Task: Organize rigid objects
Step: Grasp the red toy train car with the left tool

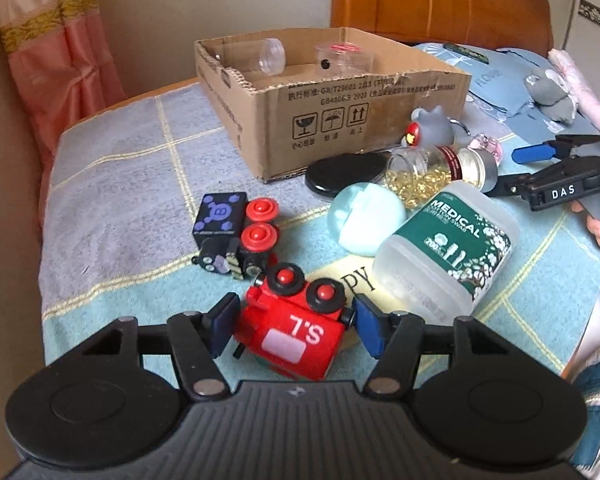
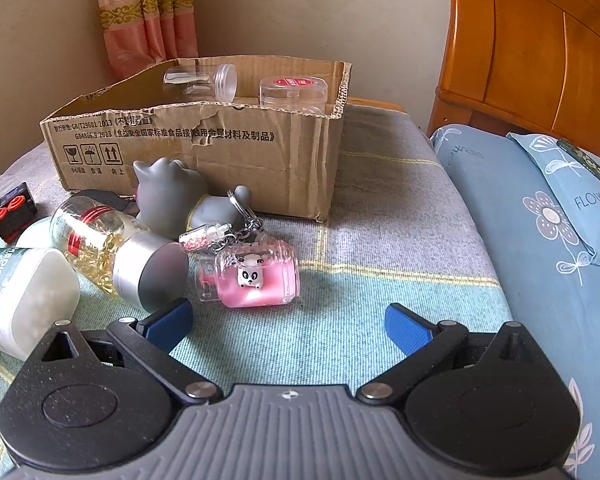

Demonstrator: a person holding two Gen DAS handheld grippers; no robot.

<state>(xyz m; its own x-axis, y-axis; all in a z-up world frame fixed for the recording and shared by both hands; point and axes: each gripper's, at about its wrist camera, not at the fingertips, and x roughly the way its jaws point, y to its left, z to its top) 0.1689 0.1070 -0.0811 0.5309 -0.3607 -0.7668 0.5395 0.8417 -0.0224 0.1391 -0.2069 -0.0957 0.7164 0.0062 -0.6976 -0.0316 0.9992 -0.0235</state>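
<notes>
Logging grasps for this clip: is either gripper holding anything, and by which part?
The left gripper is shut on the red toy train, its pads on the two ends of the body. The right gripper is open and holds nothing.

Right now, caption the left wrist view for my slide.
Left tool closing around red toy train before a cardboard box.

Glossy red plastic toy train (image 1: 290,330) at lower centre; rough, torn cardboard box (image 1: 332,108) above; woven matt cloth (image 2: 380,208) underneath; polished wooden headboard (image 2: 540,52) upper right; clear plastic jars (image 2: 292,90).
</notes>
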